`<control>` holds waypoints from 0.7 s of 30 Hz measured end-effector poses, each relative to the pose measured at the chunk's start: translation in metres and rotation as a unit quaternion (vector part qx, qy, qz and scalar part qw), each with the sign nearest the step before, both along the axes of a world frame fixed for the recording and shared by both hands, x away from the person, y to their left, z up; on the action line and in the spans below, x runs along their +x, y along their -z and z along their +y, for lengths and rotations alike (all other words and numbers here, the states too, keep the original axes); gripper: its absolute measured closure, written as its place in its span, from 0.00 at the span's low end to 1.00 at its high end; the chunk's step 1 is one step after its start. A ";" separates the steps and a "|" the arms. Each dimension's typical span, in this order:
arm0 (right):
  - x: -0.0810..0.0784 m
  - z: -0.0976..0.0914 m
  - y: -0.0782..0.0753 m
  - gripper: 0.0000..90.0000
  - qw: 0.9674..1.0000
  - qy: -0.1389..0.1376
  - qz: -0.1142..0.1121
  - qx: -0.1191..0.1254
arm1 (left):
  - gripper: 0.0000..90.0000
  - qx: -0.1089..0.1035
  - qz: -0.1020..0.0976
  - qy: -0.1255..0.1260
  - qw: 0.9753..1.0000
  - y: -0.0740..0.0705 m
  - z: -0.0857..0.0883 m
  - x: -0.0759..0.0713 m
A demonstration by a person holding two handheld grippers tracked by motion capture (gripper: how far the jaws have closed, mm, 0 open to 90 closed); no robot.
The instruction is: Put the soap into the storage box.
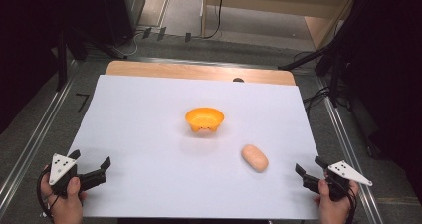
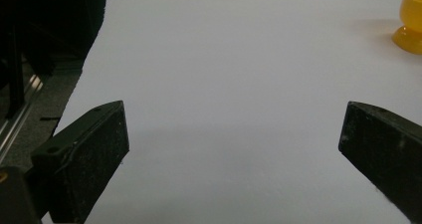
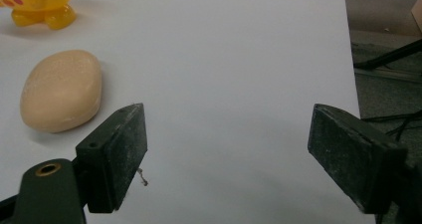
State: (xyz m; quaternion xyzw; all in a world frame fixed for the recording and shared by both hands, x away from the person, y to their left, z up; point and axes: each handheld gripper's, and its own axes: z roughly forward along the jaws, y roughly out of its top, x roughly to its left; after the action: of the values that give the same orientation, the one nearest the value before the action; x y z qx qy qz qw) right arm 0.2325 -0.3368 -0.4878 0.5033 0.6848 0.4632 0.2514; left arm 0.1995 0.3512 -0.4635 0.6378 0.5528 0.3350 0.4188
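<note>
An orange-yellow bowl (image 1: 204,119) with small feet stands upright near the middle of the white sheet (image 1: 149,134); the bowl (image 2: 412,21) shows at the far right edge of the left gripper view, and the bowl (image 3: 40,4) sits at the top left of the right gripper view. A tan oval bread-like lump (image 1: 254,158) lies to the bowl's right and nearer me; the lump (image 3: 61,90) rests just left of my right gripper's jaws. My left gripper (image 1: 90,161) is open at the near left corner, nothing between its jaws. My right gripper (image 1: 309,166) is open at the near right edge, empty.
The white sheet covers a wooden table (image 1: 199,70) whose far edge shows bare. Metal rails (image 1: 30,139) run along both sides of the table. Black stands and cables (image 1: 323,64) crowd the dark floor beyond the right and left edges.
</note>
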 end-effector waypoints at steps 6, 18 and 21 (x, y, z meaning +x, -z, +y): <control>0.003 0.005 -0.003 0.27 0.999 0.008 -0.014 -0.035 | 0.00 0.001 -0.003 0.000 1.000 0.000 0.000 -0.001; 0.012 0.013 -0.014 0.35 0.992 -0.100 0.069 -0.014 | 0.00 -0.003 -0.001 0.000 1.000 0.000 0.001 0.000; 0.012 0.015 -0.016 0.34 0.991 -0.106 0.080 -0.029 | 0.00 -0.003 -0.001 0.000 1.000 0.000 0.001 0.000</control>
State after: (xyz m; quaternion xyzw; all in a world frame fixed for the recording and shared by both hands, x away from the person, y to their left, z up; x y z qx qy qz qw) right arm 0.2449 -0.3220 -0.4722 0.4559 0.7651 0.4255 0.1602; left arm 0.1991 0.3520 -0.4633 0.6365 0.5534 0.3340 0.4209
